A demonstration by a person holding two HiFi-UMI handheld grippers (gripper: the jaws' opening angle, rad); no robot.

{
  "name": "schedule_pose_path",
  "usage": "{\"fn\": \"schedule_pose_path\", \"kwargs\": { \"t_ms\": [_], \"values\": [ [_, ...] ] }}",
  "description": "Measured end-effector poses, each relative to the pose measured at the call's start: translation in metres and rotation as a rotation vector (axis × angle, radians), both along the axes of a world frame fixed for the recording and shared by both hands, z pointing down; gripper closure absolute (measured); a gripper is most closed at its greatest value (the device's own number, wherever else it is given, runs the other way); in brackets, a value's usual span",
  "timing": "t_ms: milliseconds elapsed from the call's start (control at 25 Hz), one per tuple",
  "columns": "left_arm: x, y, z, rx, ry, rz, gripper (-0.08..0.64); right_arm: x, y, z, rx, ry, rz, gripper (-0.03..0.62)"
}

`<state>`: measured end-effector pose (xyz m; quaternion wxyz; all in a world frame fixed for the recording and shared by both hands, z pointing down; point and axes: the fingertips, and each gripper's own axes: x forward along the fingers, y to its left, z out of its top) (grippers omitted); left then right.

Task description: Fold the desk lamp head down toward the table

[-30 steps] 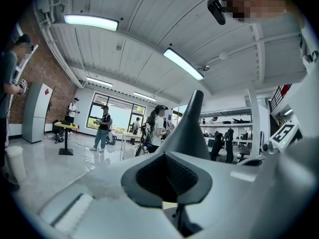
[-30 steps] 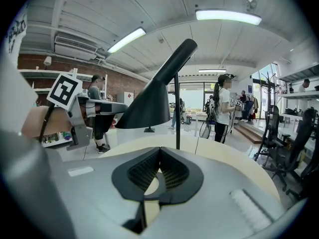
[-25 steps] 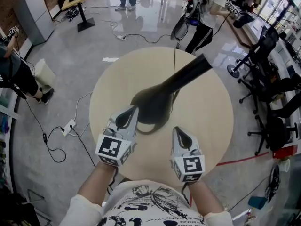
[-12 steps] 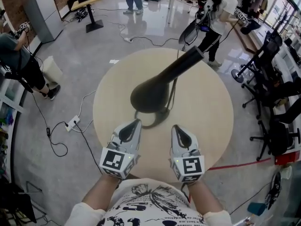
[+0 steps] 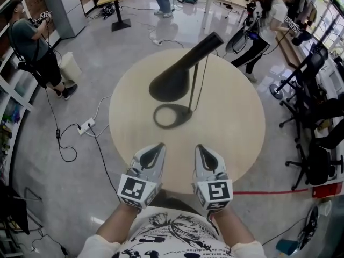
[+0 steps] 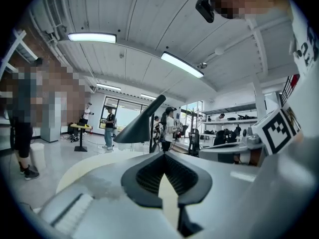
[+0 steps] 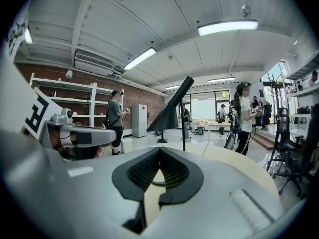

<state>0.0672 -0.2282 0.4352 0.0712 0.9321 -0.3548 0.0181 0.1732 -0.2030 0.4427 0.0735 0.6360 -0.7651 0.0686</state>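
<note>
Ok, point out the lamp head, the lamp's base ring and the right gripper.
lamp head [image 5: 171,83], head view, on the wide end of the black cone.
base ring [image 5: 156,116], head view, on its left rim.
right gripper [image 5: 201,149], head view, at its closed jaw tips.

Matt black lamp [image 5: 171,82] on smooth pale wood-look table [image 5: 236,128]; glossy floor [image 5: 129,42]

Bare table [image 5: 231,128] stretch before desk lamp [image 5: 200,63], ring base [image 5: 158,121] mid-table, head [image 5: 171,84] overhanging it, flanks open
</note>
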Motion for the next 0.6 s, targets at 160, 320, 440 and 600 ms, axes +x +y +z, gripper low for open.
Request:
{"fn": "schedule_pose_path", "kwargs": {
  "t_ms": [160, 320, 440, 600],
  "values": [
    [-0.008, 0.030, 0.007, -0.019, -0.007, -0.002, 0.557, -0.008, 0.025, 0.001, 0.009, -0.005, -0.001, 0.583],
    [-0.014, 0.057, 0.011, -0.023, -0.020, 0.007, 0.557, -0.012, 0.052, 0.007, -0.005, -0.011, 0.002, 0.583],
    [-0.018, 0.071, 0.006, -0.022, -0.004, 0.002, 0.557, -0.018, 0.070, 0.010, -0.012, -0.022, 0.001, 0.583],
    [-0.037, 0.097, 0.013, -0.050, 0.002, -0.008, 0.557, -0.038, 0.099, 0.015, -0.029, -0.026, -0.001, 0.583]
  ]
}}
